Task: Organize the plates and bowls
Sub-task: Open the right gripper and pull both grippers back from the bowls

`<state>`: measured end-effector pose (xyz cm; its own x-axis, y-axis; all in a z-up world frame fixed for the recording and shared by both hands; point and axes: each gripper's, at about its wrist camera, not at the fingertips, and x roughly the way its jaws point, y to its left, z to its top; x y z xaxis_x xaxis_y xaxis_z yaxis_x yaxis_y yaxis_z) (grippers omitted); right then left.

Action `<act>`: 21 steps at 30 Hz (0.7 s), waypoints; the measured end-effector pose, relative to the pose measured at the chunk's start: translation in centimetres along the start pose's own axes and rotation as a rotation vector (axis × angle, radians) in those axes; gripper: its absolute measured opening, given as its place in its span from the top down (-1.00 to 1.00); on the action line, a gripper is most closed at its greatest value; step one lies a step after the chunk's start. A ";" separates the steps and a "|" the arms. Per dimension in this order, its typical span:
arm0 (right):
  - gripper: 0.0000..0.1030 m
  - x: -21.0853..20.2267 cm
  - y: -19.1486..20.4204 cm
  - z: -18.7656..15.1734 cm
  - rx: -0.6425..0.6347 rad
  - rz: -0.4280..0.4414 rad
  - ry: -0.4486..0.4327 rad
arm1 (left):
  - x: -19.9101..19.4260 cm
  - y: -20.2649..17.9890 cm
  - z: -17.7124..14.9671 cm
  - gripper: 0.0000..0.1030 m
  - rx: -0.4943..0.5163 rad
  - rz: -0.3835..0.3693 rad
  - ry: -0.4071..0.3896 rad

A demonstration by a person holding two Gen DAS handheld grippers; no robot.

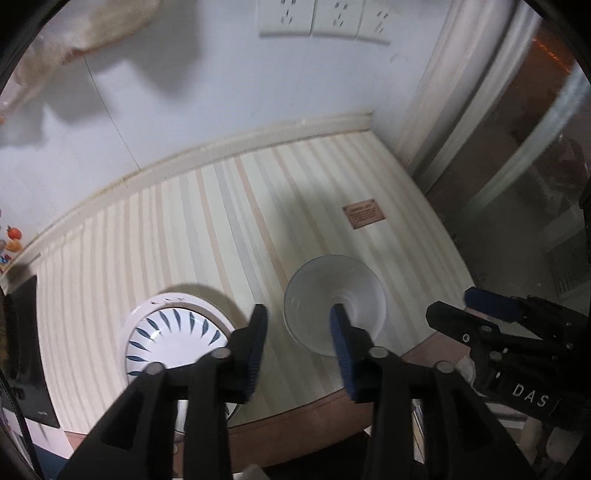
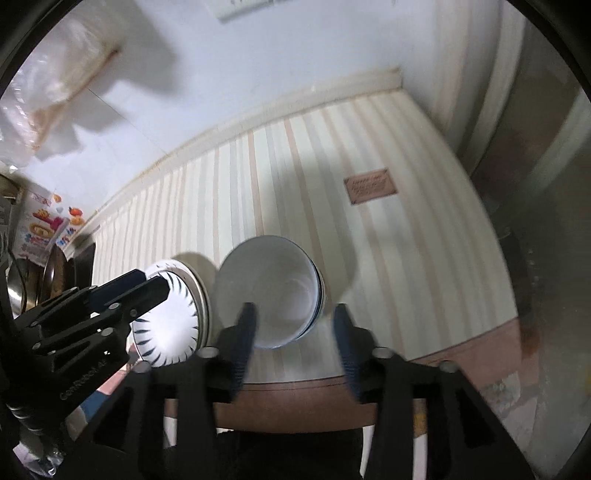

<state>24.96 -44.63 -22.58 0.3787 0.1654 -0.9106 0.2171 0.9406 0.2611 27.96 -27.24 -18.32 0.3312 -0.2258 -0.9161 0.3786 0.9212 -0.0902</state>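
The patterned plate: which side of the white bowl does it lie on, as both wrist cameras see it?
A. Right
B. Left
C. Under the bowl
B: the patterned plate lies left of the white bowl on the striped table, and apart from it.

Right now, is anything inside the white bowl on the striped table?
The white bowl looks empty: bare white walls and base show in the right wrist view. The near rim is partly covered by the right tongs, so that strip cannot be checked. Beside it sits the blue-patterned plate.

Striped tabletop meets a pale wall — three sockets above; glass door beside.
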 end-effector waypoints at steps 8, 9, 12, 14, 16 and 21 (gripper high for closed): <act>-0.58 -7.2 2.3 -3.9 -0.017 -0.085 -0.135 | -4.4 0.4 -1.8 -0.54 0.018 -0.016 -0.085; -0.63 -7.9 2.5 -4.2 -0.018 -0.092 -0.146 | -5.0 0.5 -2.1 -0.55 0.016 -0.022 -0.093; -0.67 -10.0 3.2 -5.3 -0.023 -0.103 -0.179 | -6.1 0.5 -2.9 -0.55 0.013 -0.031 -0.111; -0.68 -11.2 3.6 -5.8 -0.021 -0.101 -0.201 | -7.1 0.7 -3.3 -0.55 0.006 -0.036 -0.127; -0.69 -12.4 4.0 -6.3 -0.021 -0.105 -0.223 | -8.0 0.7 -3.8 -0.55 0.001 -0.043 -0.137; -0.71 -14.8 4.6 -7.2 -0.021 -0.114 -0.272 | -9.9 0.8 -5.0 -0.55 -0.004 -0.048 -0.158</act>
<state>13.82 -40.63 -10.19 0.5806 -0.0241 -0.8138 0.2544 0.9549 0.1533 20.67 -22.72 -11.25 0.4445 -0.3165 -0.8380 0.3944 0.9091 -0.1342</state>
